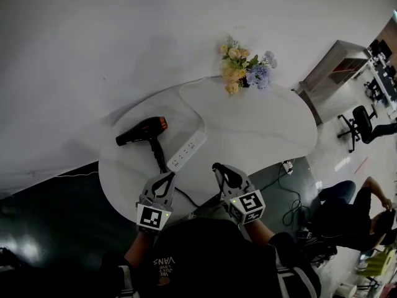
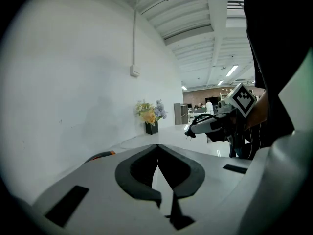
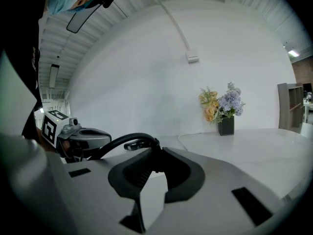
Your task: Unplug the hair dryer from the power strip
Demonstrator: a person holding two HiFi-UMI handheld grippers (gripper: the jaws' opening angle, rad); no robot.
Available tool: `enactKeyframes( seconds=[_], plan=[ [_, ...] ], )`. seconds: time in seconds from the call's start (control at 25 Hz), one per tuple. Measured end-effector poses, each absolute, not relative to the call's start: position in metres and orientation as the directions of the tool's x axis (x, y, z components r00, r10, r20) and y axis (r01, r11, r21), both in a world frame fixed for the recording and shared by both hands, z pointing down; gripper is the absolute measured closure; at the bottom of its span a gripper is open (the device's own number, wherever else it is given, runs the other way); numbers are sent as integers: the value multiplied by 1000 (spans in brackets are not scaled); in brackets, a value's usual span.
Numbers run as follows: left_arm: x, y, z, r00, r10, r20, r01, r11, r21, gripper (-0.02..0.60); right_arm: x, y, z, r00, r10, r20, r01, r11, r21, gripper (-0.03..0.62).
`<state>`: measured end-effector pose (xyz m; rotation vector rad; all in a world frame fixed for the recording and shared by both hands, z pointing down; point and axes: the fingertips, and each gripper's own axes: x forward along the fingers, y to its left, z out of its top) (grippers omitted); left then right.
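Note:
A black hair dryer (image 1: 144, 131) with an orange ring lies on the left of the white table (image 1: 267, 129). The white power strip (image 1: 187, 149) lies just right of it, with no plug showing in its sockets. My right gripper (image 1: 218, 167) hovers near the table's front edge, shut on the dryer's black plug (image 3: 146, 142). Its prongs (image 2: 188, 132) hang free in the air, and the black cord (image 3: 105, 143) arcs away to the left. My left gripper (image 1: 166, 179) is beside it, over the cord, with its jaws (image 2: 157, 147) shut together on nothing.
A vase of flowers (image 1: 245, 69) stands at the table's back edge, and the strip's white lead (image 1: 189, 92) curls toward it. To the right are a shelf unit (image 1: 338, 64), an office chair (image 1: 360, 126), a seated person (image 1: 347, 210) and floor cables (image 1: 290, 211).

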<state>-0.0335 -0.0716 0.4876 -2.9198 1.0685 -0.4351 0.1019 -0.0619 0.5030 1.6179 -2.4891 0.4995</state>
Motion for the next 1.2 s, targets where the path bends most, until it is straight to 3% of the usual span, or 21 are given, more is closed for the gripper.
enactKeyframes(
  seconds=[0.56,1.2],
  plan=[
    [-55,-59,486,717,-655,237,-661,-748,-67,563,112,-46,506,-334,-893,301,-934,271,-232,520],
    [-55,-60,487,712,-663,231,-672,-739,-50,563,113,-48,505,-350,-898,268,-918,271,-291,520]
  ],
)
